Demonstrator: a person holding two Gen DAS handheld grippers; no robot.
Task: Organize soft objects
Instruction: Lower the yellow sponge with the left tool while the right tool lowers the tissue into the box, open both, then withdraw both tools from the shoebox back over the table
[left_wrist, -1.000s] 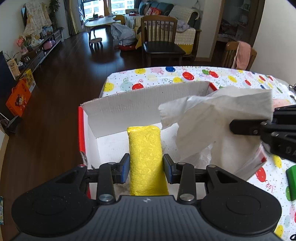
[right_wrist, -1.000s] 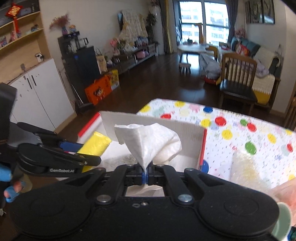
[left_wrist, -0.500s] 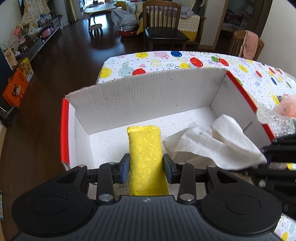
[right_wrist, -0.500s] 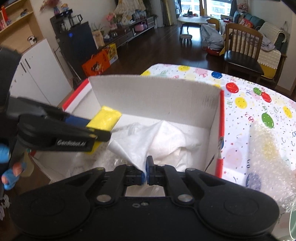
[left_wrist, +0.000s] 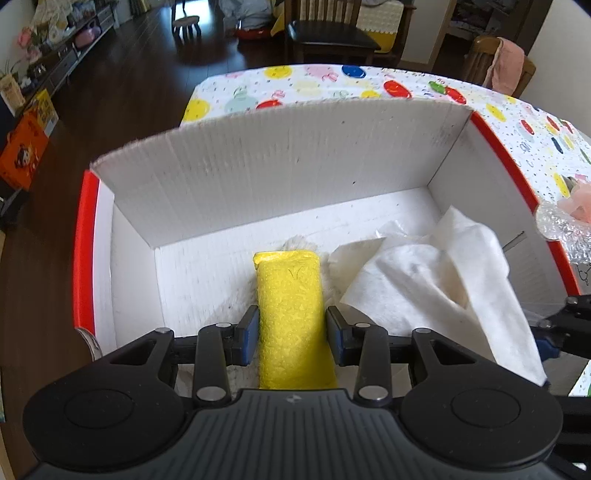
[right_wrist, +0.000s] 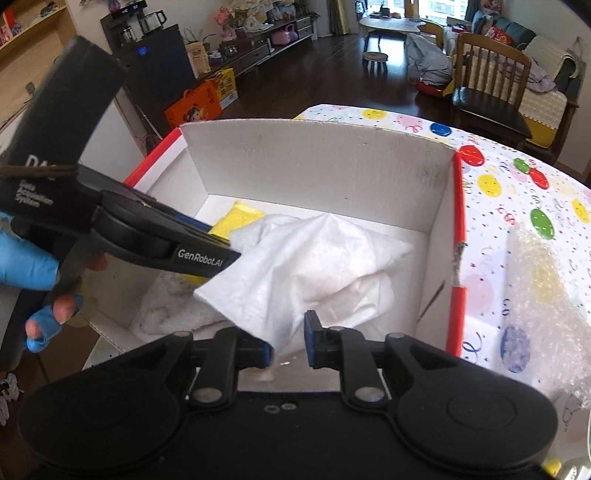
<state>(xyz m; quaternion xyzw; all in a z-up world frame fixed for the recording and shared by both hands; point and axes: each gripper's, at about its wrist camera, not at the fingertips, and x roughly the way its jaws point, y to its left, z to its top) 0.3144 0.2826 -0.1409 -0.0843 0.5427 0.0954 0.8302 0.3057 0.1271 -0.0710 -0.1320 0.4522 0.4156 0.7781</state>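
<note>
White cardboard forms the inside of the box (left_wrist: 258, 177), whose outer rim is red, and we take this box as our landmark. It sits on a table (left_wrist: 325, 85) covered with a cloth of coloured balloons. Our left gripper (left_wrist: 290, 334) reaches into the box from the near side, its blue-padded fingers pressed against both sides of a yellow sponge (left_wrist: 290, 295) that stands lengthwise between them, over the box floor. Beneath the sponge, on the floor of the box, we see a bit of fluffy white fabric (left_wrist: 297, 242), though we cannot tell what it is. To the right of the sponge, inside the box toward its right wall, a white tissue (left_wrist: 432, 280) lies crumpled and spread. Our right gripper (right_wrist: 288, 345) hangs over the near edge of the box with its fingers apart; the tissue's near corner drapes down between them, touching the left finger (right_wrist: 258, 350), and nothing is clamped. From the right wrist view the left gripper crosses the box on the left, partly over the tissue. Outside the box, just beyond its right wall, a sheet of bubble wrap (right_wrist: 539, 295) rests on the table.
</note>
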